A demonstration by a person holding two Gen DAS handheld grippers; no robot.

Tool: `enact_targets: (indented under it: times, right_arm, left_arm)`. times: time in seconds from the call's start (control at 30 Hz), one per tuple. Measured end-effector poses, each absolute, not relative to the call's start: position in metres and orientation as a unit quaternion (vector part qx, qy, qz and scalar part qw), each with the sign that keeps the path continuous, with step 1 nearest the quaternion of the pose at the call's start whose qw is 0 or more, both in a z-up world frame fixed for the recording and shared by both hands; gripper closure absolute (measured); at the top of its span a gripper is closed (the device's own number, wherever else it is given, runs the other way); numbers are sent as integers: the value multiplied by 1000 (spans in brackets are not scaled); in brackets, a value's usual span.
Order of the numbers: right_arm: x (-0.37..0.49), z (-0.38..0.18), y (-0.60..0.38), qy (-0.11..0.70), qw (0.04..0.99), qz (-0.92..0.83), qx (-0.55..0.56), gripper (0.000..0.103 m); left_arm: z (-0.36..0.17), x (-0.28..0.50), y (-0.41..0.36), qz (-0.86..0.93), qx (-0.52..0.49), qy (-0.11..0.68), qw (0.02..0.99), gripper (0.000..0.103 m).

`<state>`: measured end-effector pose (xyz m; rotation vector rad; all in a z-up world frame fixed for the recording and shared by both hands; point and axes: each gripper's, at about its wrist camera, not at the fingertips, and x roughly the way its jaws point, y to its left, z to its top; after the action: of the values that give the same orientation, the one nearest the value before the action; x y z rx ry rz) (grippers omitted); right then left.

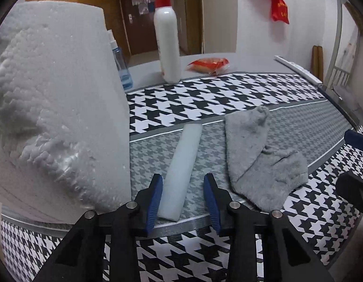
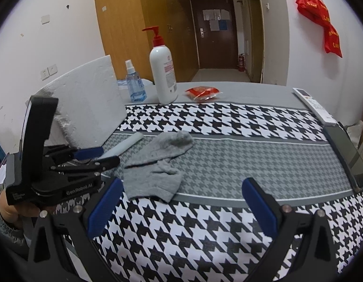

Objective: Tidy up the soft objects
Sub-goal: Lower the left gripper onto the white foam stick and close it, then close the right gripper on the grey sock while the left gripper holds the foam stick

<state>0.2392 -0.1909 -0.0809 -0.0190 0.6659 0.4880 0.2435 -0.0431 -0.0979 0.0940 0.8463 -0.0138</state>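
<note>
My foam strip (image 1: 180, 171) lies flat on the grey band of the houndstooth cloth (image 1: 228, 89) on the tabletop, its near end between the fingers of my left claw (image 1: 183, 198). Left claw is partly open — left pad looks to be touching or just beside the strip's edge, right pad clearly apart from it, so nothing is gripped yet.

Risks as I read them:
- Strip sits off-centre in the jaws. If I close from here, the one pad may shove it sideways or twist it before the other arrives — could skid on the cloth.
- Foam is soft; a hard squeeze would likely crush or bend it, and a grip at the very end leaves the long part drooping.
- Claw points steeply down, so the tips could catch the cloth and drag it, shifting everything on it.
- Big foam block (image 1: 59, 108) stands just left of the strip; a wide lift could knock it.
- Grey sock (image 1: 256, 159) lies just right of the strip, not touching — a sideways slide could snag it.

My right claw (image 2: 181, 202) is wide open, holding nothing, hovering near the sock's near edge. The two claws are close; I'd watch for a clash. Pump bottle (image 2: 163, 75) and spray bottle (image 2: 135, 84) stand at the back, well apart.
</note>
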Motion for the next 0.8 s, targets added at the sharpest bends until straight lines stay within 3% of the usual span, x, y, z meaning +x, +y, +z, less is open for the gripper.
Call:
enact_targets:
  times: [0.4,0.47,0.8]
  right_arm:
    - [251,-90,-172,348,905,242,-30,0]
    - [254,-92,-168,354,903,241,-32,0]
    - [258,-93,-162,365,900,236,-39,0]
  left_arm:
    - [-100,247,-33,-6,38,418,908,66]
    - [-99,246,-33,-15,35,419,907,74]
    - [-96,244,-26,-31,10,411,911,82]
